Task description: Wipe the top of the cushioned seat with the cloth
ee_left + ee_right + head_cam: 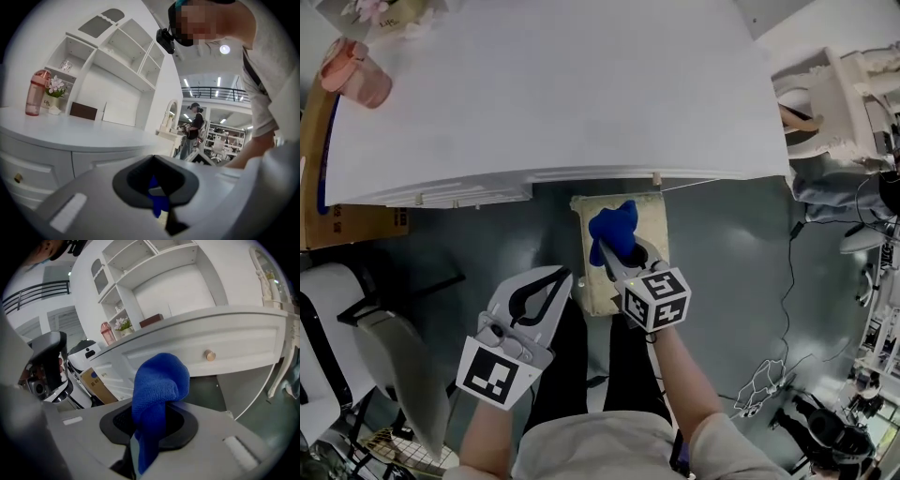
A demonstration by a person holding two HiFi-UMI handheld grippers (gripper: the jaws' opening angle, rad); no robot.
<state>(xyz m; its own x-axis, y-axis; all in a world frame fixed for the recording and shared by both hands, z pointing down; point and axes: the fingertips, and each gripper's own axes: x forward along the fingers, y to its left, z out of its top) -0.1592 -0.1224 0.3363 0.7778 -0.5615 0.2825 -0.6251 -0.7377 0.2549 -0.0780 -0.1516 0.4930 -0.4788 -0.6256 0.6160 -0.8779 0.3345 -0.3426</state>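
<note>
Keep the right gripper (617, 264) pinched on the blue cloth (614, 232), bunched over the middle of the cushioned seat (651, 219), and hold the left gripper (562, 277), jaws pressed together on nothing, at the seat's left edge. For a wiping pass, probably best to press the wad flat and sweep edge to edge across the seat's top.

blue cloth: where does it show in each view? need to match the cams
Head view: blue cloth at centre, over the cushioned seat, held by the right gripper.
Left gripper view: only a blue sliver, bottom centre.
Right gripper view: centre, filling the middle.
Shared landmark: the pink bottle on the white desk.
</note>
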